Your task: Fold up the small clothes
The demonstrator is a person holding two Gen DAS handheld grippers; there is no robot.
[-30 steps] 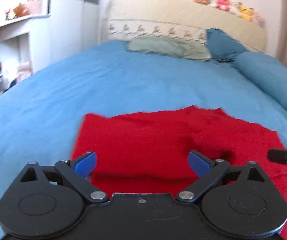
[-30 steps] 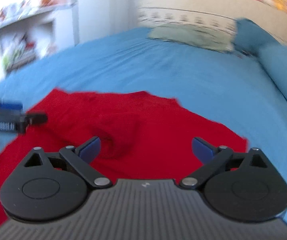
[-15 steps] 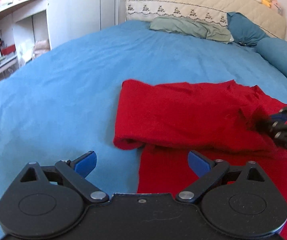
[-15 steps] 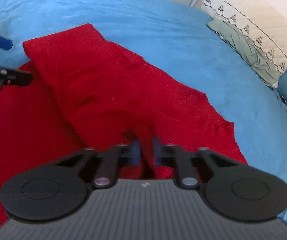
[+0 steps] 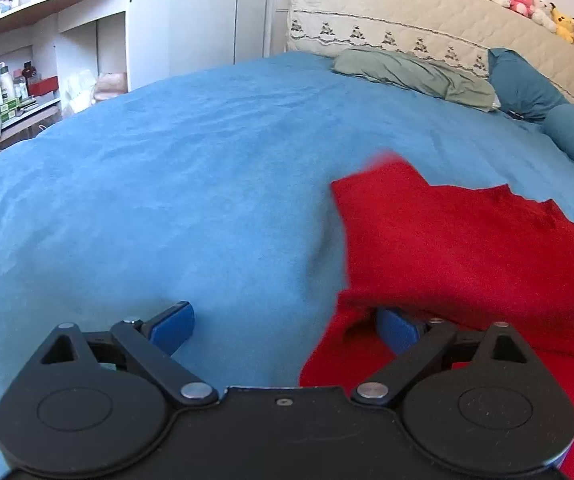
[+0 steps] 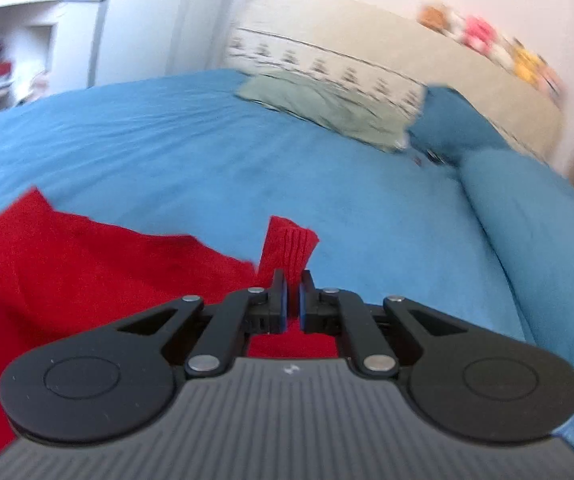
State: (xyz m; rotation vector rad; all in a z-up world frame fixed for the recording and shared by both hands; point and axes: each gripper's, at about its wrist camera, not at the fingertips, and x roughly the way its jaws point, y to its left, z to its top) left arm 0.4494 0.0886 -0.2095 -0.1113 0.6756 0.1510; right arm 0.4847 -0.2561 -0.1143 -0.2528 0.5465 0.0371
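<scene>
**Sleeve fold under way: cuff pinched, left side unsecured**

Bedroom conditions are noted: a blue bedspread (image 5: 191, 200) covers the bed, with a green pillow (image 5: 415, 72) at 12 o'clock near the headboard. A red garment (image 5: 467, 240) lies spread on the bedspread, at 3 o'clock in the left wrist view. The right gripper (image 6: 292, 300) is seen pressed together on a ribbed red cuff (image 6: 289, 246), which stands up from the jaws. The left gripper (image 5: 283, 326) is spread wide, its right pad tucked at the garment's edge, nothing gripped. It is judged that the cuff should be carried low across the body and laid flat, while the near edge is pinned so the cloth is not dragged.
</scene>
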